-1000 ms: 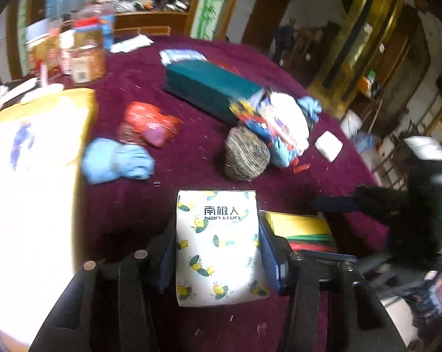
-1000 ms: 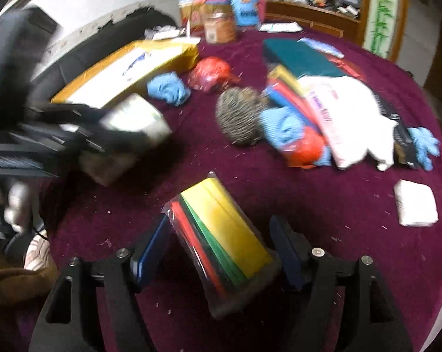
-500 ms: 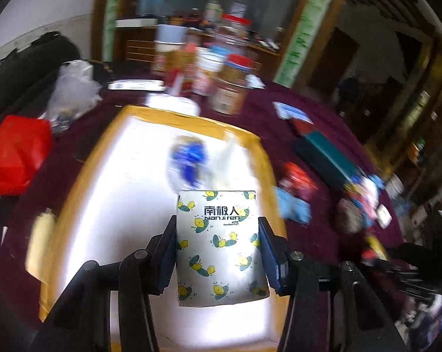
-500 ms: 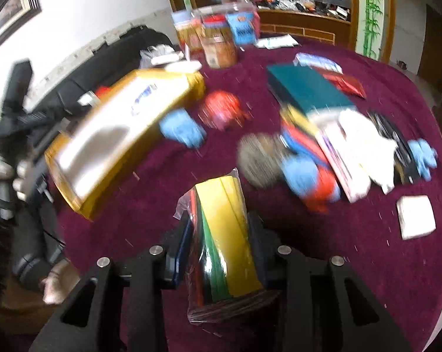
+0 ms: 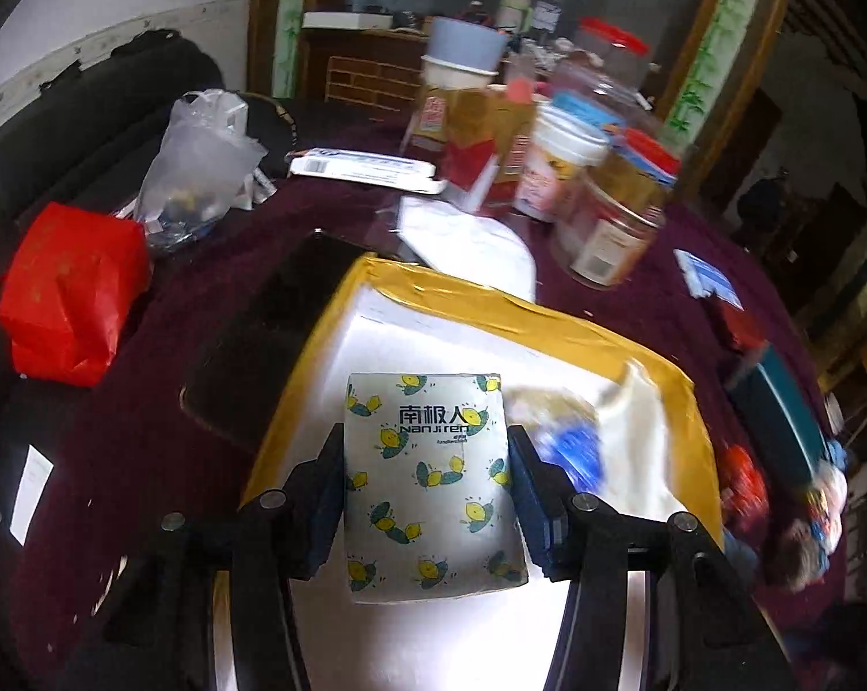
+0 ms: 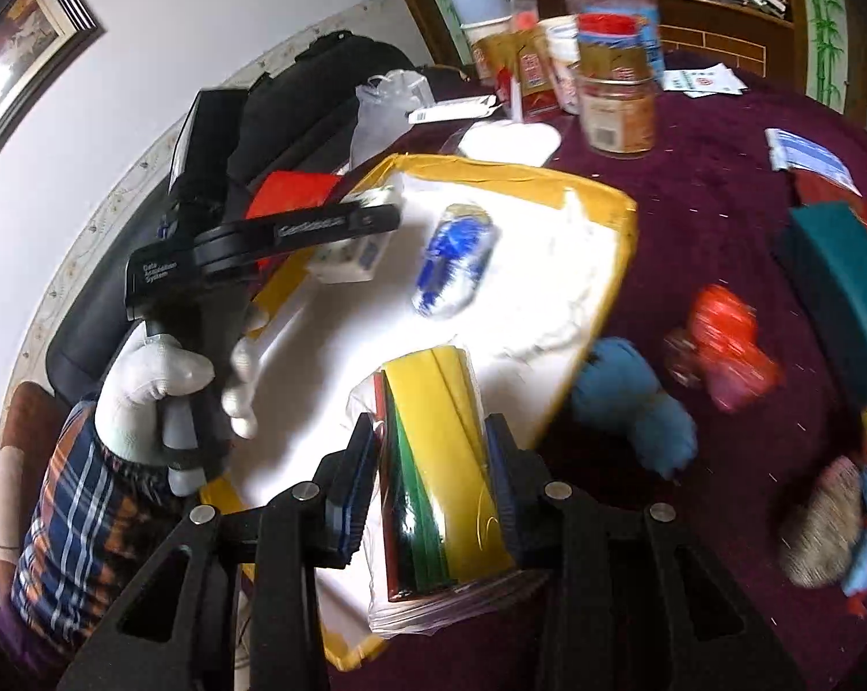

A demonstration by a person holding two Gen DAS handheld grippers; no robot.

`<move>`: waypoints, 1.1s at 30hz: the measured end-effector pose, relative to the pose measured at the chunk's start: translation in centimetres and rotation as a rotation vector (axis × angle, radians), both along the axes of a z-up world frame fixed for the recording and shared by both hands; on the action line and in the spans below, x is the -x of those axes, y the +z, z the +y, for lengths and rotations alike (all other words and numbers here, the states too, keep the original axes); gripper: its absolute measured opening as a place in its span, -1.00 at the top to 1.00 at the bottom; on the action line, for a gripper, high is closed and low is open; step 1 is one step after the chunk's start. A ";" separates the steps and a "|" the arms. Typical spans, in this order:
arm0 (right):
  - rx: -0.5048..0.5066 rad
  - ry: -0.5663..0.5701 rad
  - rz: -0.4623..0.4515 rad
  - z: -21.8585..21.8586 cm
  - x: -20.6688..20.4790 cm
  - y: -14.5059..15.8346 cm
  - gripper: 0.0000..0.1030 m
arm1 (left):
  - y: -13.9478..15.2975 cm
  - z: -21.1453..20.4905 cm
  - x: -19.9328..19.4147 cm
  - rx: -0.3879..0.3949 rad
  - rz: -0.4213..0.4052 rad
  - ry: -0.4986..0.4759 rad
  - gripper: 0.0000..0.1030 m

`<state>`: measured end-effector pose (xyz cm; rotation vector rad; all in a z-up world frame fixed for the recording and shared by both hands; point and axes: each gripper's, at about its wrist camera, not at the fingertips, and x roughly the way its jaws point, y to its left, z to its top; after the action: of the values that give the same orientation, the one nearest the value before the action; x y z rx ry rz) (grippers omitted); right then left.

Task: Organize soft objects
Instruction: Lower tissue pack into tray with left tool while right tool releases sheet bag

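Left tool easing open around tissue pack, hung over box at six o'clock. Right tool clamped on cloth bundle. Risked: early drop off box rim; tools colliding overhead.

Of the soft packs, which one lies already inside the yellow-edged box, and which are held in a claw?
The blue-and-white pack lies loose in the box. The bee-print tissue pack and the coloured-sheet pack are each between claw pads.
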<state>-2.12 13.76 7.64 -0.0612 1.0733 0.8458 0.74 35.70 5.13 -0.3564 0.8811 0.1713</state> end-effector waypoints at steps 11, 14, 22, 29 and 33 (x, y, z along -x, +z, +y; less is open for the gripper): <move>0.121 -0.038 0.004 4.9 -2.8 -3.1 0.30 | 1.6 1.1 2.0 0.070 -0.078 0.026 -0.28; 0.179 -0.070 -0.052 5.8 -3.7 -3.6 0.29 | 2.8 0.5 4.2 0.070 -0.116 0.033 -0.31; 0.087 -0.119 -0.080 3.2 -3.1 -2.4 -0.18 | 6.8 -3.6 11.0 -0.120 -0.220 0.118 -0.74; -0.002 -0.132 -0.206 -2.5 1.8 1.5 -0.33 | 8.1 -8.6 14.8 -0.248 -0.258 0.137 -0.87; -0.016 -0.171 -0.248 -6.4 4.2 2.3 -0.36 | 8.5 -11.9 16.3 -0.292 -0.271 0.118 -0.87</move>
<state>-6.35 7.34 9.96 -0.0583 0.8259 0.6723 -15.54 23.79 13.68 -0.1531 0.5568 0.3488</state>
